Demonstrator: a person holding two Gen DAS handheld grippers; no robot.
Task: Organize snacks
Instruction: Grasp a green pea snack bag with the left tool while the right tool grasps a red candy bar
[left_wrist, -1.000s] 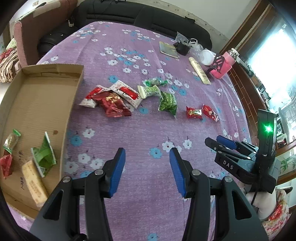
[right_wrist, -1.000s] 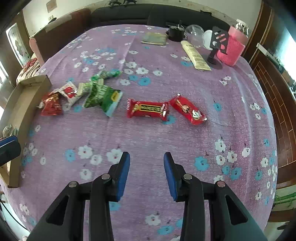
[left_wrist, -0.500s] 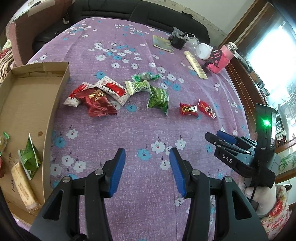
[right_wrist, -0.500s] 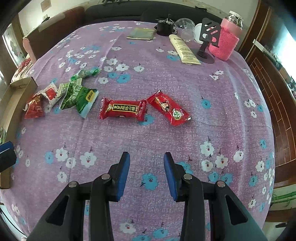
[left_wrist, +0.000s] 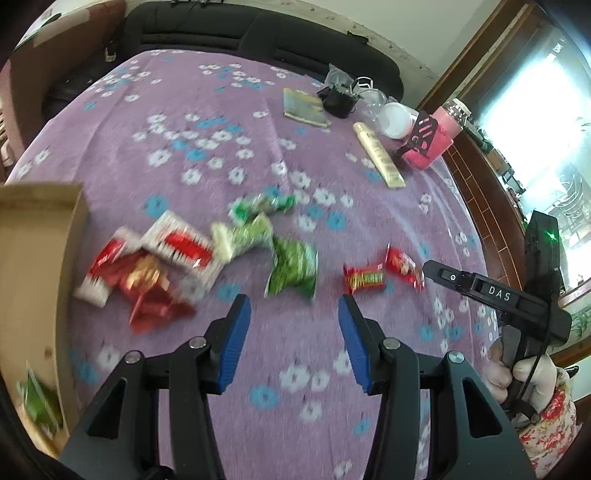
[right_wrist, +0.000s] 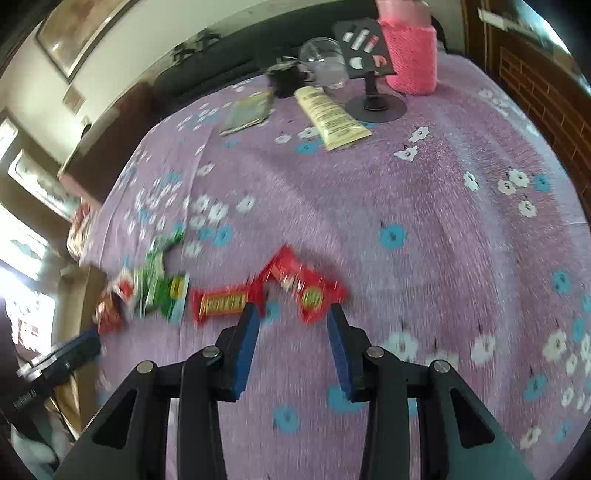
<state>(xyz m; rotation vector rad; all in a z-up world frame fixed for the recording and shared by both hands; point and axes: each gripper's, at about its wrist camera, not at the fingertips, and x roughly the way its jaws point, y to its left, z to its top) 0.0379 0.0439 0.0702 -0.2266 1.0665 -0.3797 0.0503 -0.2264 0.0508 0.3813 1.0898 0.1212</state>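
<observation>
Snack packets lie in a row on the purple flowered cloth. In the left wrist view my left gripper (left_wrist: 293, 317) is open and empty, just short of a green packet (left_wrist: 292, 271), with a red pile (left_wrist: 147, 273) to its left and two red bars (left_wrist: 365, 282) to its right. In the right wrist view my right gripper (right_wrist: 293, 325) is open and empty, its tips just before two red bars: one (right_wrist: 223, 302) at the left finger, one (right_wrist: 306, 286) between the fingers. Green packets (right_wrist: 159, 286) lie further left. The right gripper's body (left_wrist: 491, 291) shows in the left view.
A cardboard box (left_wrist: 33, 266) with a few packets in it sits at the left edge. At the back right stand a pink cup (right_wrist: 410, 55), a phone stand (right_wrist: 373, 99), a cream tube (right_wrist: 330, 116), a glass (right_wrist: 325, 66) and a booklet (right_wrist: 247, 110).
Both grippers have moved forward and lower toward the snack row. The right gripper has come up close to the two red bars. Both stay open.
</observation>
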